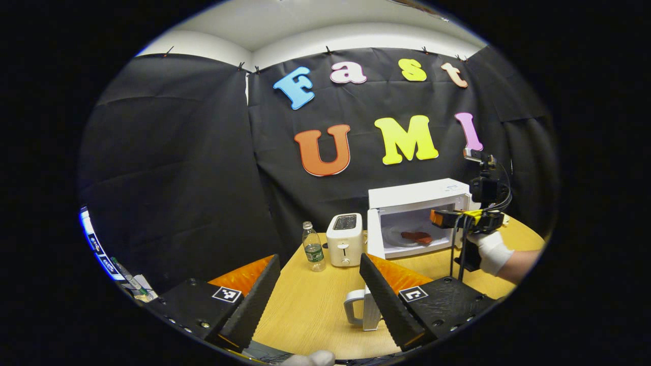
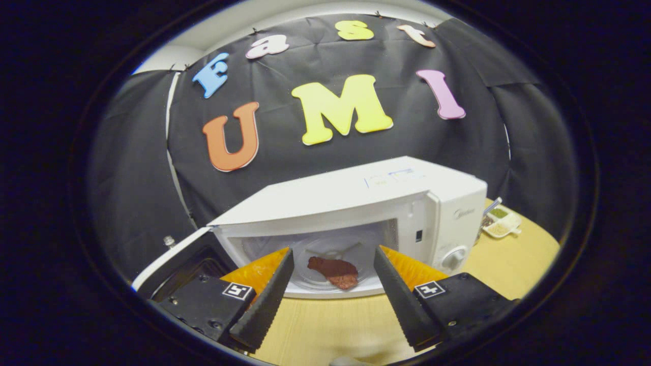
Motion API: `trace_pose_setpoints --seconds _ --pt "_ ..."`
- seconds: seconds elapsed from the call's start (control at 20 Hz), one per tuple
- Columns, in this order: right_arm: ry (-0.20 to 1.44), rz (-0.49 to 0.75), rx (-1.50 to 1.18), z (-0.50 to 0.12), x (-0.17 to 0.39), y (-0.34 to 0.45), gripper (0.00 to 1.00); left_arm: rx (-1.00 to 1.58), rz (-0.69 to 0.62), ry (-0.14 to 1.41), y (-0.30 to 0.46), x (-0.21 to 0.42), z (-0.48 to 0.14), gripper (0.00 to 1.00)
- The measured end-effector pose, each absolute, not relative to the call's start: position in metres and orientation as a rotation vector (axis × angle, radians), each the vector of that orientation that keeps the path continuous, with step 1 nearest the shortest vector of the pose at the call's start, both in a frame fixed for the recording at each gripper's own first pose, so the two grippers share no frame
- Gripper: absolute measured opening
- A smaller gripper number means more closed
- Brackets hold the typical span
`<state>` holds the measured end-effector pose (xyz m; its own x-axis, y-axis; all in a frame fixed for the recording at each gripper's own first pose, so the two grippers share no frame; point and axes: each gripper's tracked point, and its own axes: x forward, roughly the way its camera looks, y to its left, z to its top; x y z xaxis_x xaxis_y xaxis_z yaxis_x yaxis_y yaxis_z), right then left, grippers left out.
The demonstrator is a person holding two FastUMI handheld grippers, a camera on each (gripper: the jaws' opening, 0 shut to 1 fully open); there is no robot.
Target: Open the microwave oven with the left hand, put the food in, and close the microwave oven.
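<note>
The food (image 2: 333, 271) already lies on the plate inside the open microwave (image 2: 356, 203), so both your grippers, left (image 1: 320, 300) and right (image 2: 330, 300), are spread and hold nothing, ready to shut the door (image 2: 173, 264).

A round wooden table (image 1: 315, 300) is seen in the left gripper view, backed by a black cloth wall (image 1: 193, 168) hung below a pale ceiling (image 1: 305, 30). On the table a white toaster (image 1: 345, 239) is stood upright, and a clear plastic bottle (image 1: 314, 247) with a green label is placed just beside it, on its left. Nearer the camera a white mug (image 1: 362, 308) is partly hidden, its handle turned to the left. At the far left edge some pens and papers (image 1: 127, 279) are glimpsed, too small to be told apart. In the right gripper view a small divided tray (image 2: 501, 222) with greenish and pale contents is set on the table at the right.
</note>
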<state>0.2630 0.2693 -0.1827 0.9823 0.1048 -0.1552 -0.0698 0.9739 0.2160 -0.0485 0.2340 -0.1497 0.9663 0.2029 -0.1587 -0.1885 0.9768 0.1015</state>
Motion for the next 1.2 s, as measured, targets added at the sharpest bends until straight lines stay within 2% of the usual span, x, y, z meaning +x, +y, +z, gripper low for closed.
trace_pose_setpoints --seconds 0.1,0.15,0.2,0.3,0.35,0.4,0.45,0.5,0.6,0.65,0.7,0.75,0.8,0.85,0.9,0.95,1.0,1.05,1.1,1.2 --pt "0.167 0.116 0.142 -0.153 0.229 0.257 1.00 0.075 0.191 0.141 0.233 -0.050 -0.138 0.96" --pt "0.153 0.117 0.109 -0.137 0.213 0.247 1.00 0.076 0.191 0.132 0.233 -0.050 -0.134 0.88" --pt "0.141 0.124 0.080 -0.121 0.196 0.239 1.00 0.075 0.188 0.119 0.232 -0.048 -0.129 0.96" --pt "0.141 0.130 0.036 -0.101 0.161 0.221 1.00 0.065 0.177 0.106 0.231 -0.049 -0.124 0.96" --pt "0.139 0.132 0.023 -0.093 0.143 0.212 0.90 0.066 0.174 0.097 0.231 -0.048 -0.122 0.96" --pt "0.135 0.139 0.003 -0.087 0.126 0.206 1.00 0.072 0.170 0.091 0.231 -0.046 -0.122 1.00" --pt "0.139 0.128 -0.011 -0.084 0.111 0.194 1.00 0.076 0.166 0.087 0.230 -0.045 -0.122 0.96" --pt "0.136 0.117 -0.018 -0.083 0.096 0.184 0.90 0.077 0.156 0.086 0.227 -0.043 -0.123 1.00" --pt "0.154 0.098 -0.020 -0.084 0.071 0.169 0.90 0.080 0.141 0.083 0.220 -0.034 -0.125 0.96" --pt "0.167 0.093 -0.012 -0.085 0.060 0.164 1.00 0.079 0.135 0.085 0.217 -0.031 -0.128 0.96" --pt "0.184 0.091 -0.009 -0.089 0.051 0.160 0.90 0.075 0.130 0.088 0.216 -0.030 -0.131 0.96" --pt "0.197 0.081 -0.007 -0.092 0.044 0.154 0.90 0.070 0.125 0.088 0.214 -0.029 -0.132 0.96" --pt "0.202 0.079 0.000 -0.092 0.036 0.151 1.00 0.069 0.124 0.083 0.213 -0.027 -0.131 0.96" --pt "0.210 0.078 0.001 -0.093 0.030 0.149 1.00 0.071 0.125 0.084 0.213 -0.025 -0.133 0.88" --pt "0.220 0.073 0.002 -0.095 0.025 0.147 0.90 0.071 0.117 0.091 0.210 -0.024 -0.136 0.88" --pt "0.223 0.069 0.006 -0.095 0.021 0.144 0.90 0.073 0.116 0.094 0.209 -0.023 -0.138 0.88" --pt "0.227 0.067 0.010 -0.095 0.018 0.142 1.00 0.071 0.107 0.098 0.209 -0.024 -0.140 1.00" --pt "0.233 0.064 0.013 -0.096 0.016 0.140 1.00 0.069 0.093 0.105 0.206 -0.023 -0.144 0.77" --pt "0.232 0.063 0.013 -0.096 0.015 0.139 1.00 0.069 0.083 0.111 0.204 -0.024 -0.148 0.70" --pt "0.233 0.064 0.016 -0.094 0.013 0.138 1.00 0.082 0.084 0.119 0.207 -0.024 -0.155 0.39"
